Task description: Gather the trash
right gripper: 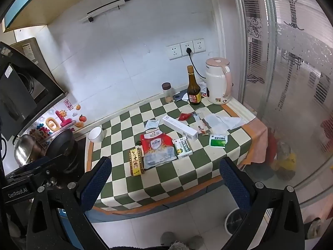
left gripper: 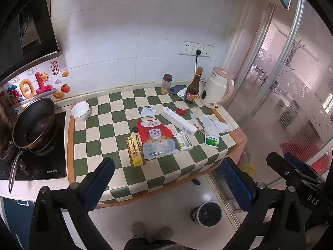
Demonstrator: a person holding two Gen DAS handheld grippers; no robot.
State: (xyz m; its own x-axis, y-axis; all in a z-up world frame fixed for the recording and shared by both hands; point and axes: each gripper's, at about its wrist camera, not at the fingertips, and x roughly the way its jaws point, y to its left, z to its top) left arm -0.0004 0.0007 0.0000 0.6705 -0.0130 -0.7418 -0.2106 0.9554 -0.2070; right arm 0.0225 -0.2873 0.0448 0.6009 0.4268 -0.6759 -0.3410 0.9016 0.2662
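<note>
trash lies scattered mid-counter on the checkered countertop (left gripper: 116,112): a red sugar bag (left gripper: 156,139), a yellow box (left gripper: 135,151) at its nine o'clock, a long white box (left gripper: 179,119) at its one o'clock, and a green sachet (left gripper: 211,140) at three o'clock. left gripper (left gripper: 166,177) and right gripper (right gripper: 165,177) hover short of the counter's near edge, jaws spread wide, empty. best start, i'd judge, is the nearest flat piece, pinched by an edge, then carried to the bin (left gripper: 208,213) on the floor at five o'clock.

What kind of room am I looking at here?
Most likely a small home kitchen: a frying pan sits on a cooktop under a range hood, and an electric kettle stands on the checkered counter.
</note>
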